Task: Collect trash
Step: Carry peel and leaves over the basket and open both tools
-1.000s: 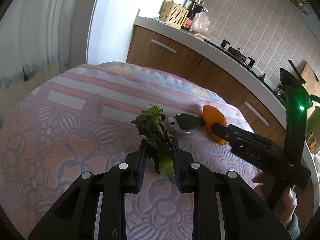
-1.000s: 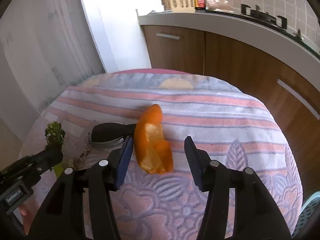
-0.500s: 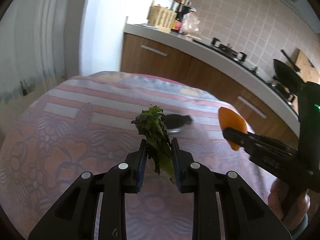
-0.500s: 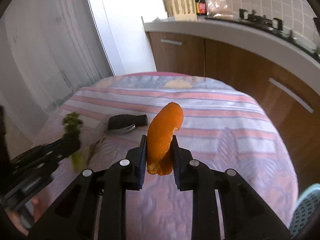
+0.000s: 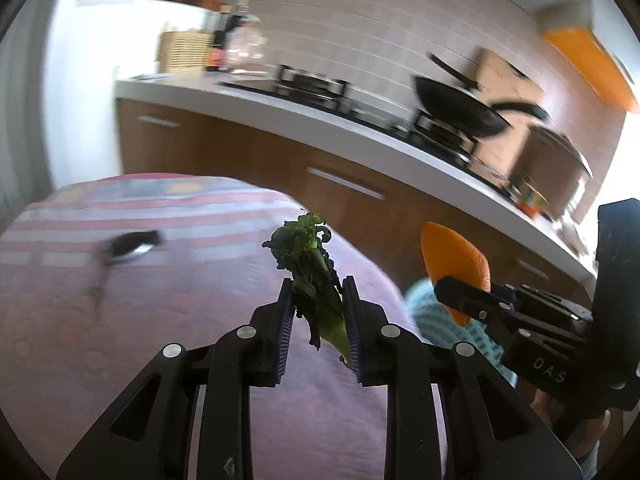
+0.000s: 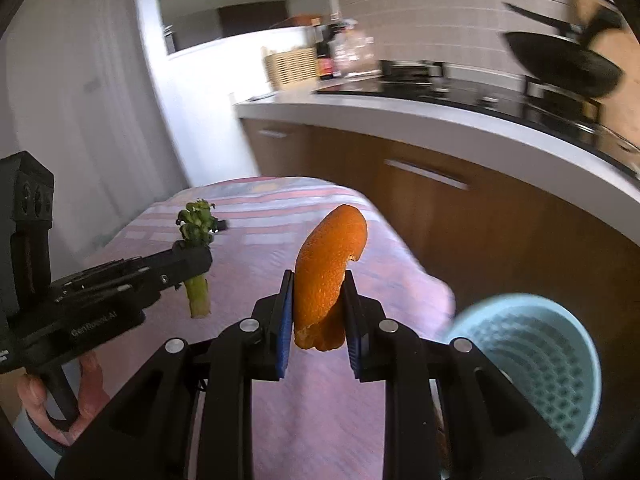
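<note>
1. The orange peel (image 6: 328, 276) stands almost upright between the two fingers of the right gripper (image 6: 318, 312), which is clenched on its lower half; the pointed top of the peel leans a little to the right.
2. In the left wrist view the same peel (image 5: 454, 258) shows at the right, lifted in the air beyond the right edge of the tabletop, above the pale blue basket (image 5: 452, 328).
3. The vegetable scrap (image 5: 312, 276), a wilted leafy stalk with a pale green stem, is grasped by the left gripper (image 5: 318, 320); its dark curled leaves rise above the fingertips and its stem hangs down between them.
4. In the right wrist view this scrap (image 6: 196, 256) is held above the left part of the tabletop, and the stem sticks out under the left gripper (image 6: 188, 264).
5. The pale blue basket (image 6: 532, 364) has a perforated wall and stands lower than the tabletop, just beside its right edge; its opening faces up.
6. The tabletop (image 5: 120, 340) carries a pink and purple patterned cloth with stripes toward its far edge.
7. A dark object (image 5: 132, 242), blurred, lies on the cloth near the far left part; I cannot tell what it is.
8. Behind the tabletop runs a kitchen counter (image 6: 400, 120) with brown cabinet doors, a stove and a black wok (image 6: 560, 64).
</note>
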### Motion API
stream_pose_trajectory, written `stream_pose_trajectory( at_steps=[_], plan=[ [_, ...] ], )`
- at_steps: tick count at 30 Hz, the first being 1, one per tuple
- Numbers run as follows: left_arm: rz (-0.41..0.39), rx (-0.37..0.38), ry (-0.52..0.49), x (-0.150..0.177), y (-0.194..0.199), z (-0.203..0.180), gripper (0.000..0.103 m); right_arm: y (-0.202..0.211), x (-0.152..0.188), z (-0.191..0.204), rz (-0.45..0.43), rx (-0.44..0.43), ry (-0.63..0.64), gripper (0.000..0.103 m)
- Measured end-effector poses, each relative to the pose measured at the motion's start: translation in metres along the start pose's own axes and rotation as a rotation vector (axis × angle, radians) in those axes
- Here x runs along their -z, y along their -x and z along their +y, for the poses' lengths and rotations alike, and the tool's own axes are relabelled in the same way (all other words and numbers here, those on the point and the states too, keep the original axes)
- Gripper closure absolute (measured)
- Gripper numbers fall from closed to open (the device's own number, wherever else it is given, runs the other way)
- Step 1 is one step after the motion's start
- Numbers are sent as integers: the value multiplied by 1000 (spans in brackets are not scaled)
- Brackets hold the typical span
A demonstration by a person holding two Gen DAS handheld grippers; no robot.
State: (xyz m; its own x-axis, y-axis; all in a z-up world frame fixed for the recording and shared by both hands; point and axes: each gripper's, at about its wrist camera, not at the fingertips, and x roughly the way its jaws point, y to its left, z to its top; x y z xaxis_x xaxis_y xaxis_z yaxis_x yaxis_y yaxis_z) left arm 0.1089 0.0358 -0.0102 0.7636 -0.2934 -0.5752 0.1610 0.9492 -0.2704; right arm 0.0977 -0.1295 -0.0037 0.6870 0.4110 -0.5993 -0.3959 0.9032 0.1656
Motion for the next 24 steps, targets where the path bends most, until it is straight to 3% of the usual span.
stream_pose_trajectory(
  at_steps=[6, 13, 19, 24],
  plan=[
    [66, 98, -82, 16, -23, -69, 81, 43, 40, -76, 4, 145, -126, 83],
    [162, 184, -161, 32, -67, -140, 81, 56, 80, -145, 56, 235, -272, 83],
    [254, 211, -170, 47, -105, -164, 81, 51, 98, -173, 103, 314, -306, 83],
    [315, 194, -160, 58, -131, -169, 80, 46, 108, -190, 121, 319, -336, 82]
  ],
)
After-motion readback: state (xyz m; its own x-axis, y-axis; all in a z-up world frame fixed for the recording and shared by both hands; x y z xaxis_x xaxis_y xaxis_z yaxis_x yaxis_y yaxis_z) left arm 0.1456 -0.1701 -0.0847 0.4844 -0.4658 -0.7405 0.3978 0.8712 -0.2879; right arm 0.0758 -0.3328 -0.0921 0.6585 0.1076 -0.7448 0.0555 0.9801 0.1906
